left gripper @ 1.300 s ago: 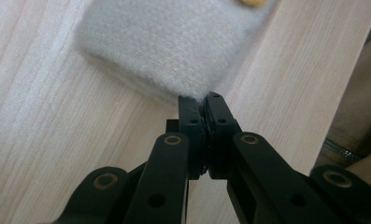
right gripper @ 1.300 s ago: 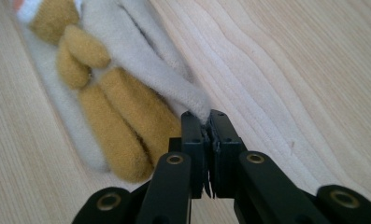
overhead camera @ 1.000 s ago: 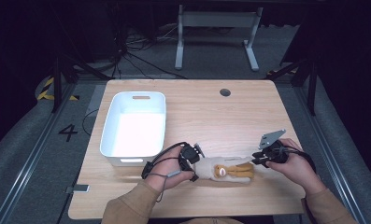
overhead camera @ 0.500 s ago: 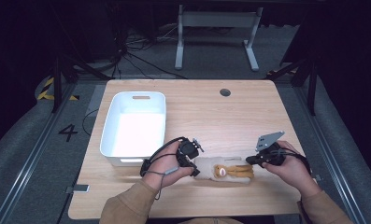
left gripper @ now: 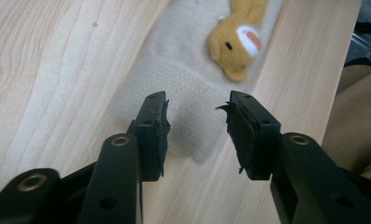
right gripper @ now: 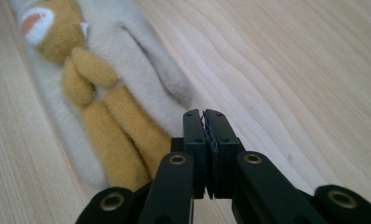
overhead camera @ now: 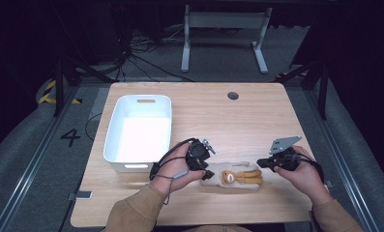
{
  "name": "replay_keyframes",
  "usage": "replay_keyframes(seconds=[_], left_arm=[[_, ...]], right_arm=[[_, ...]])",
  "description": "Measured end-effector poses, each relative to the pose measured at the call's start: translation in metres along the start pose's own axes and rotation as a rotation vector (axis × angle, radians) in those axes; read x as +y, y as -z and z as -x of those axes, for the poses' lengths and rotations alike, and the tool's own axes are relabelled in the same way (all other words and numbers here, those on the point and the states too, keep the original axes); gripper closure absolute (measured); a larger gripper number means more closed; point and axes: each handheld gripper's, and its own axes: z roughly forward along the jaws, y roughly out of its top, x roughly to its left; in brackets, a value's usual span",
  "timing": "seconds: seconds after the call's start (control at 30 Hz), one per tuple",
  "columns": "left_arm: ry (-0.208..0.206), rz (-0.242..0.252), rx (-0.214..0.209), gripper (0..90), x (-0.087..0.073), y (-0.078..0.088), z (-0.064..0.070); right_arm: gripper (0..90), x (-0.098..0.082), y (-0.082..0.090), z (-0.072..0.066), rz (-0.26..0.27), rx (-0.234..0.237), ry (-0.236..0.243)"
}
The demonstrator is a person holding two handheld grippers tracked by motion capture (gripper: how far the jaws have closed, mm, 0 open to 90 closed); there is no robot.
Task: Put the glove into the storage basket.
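1. Left tool has its jaws partly apart, and they have just been opening; nothing is pressed between them, and the pale end of the plush toy lies just under the gap.
2. Right tool has its jaws together, and they have just been closing; nothing is seen between the pads, while the orange legs of the toy lie just beside them on the left in the right gripper view.
3. In the high view the toy lies flat on the wooden worktop, near the front edge, between the two tools.
4. Its orange head with a white muzzle points toward the left tool.
5. An empty white bin stands on the left part of the worktop, near the left hand.
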Motion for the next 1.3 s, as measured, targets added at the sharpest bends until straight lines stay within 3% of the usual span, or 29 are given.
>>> replay_keyframes(seconds=[0.43,0.67,0.83,1.1,1.3], left_arm=[[-0.050,0.050,0.050,42.6,0.010,-0.001,0.005],[-0.073,0.055,0.045,38.6,0.018,-0.005,0.012],[-0.112,0.053,0.047,36.4,0.023,-0.012,0.015],[-0.140,0.024,0.045,27.3,0.026,-0.032,0.017],[-0.218,0.002,0.006,18.3,0.027,-0.047,0.017]], right_arm=[[78.2,-0.012,0.023,0.011,0.060,-0.023,-0.076],[76.6,-0.015,0.028,0.014,0.073,-0.012,-0.099],[75.2,-0.016,0.027,0.015,0.073,0.004,-0.105],[71.5,-0.019,0.026,0.019,0.082,0.006,-0.114],[69.5,-0.019,0.024,0.019,0.090,0.043,-0.127]])
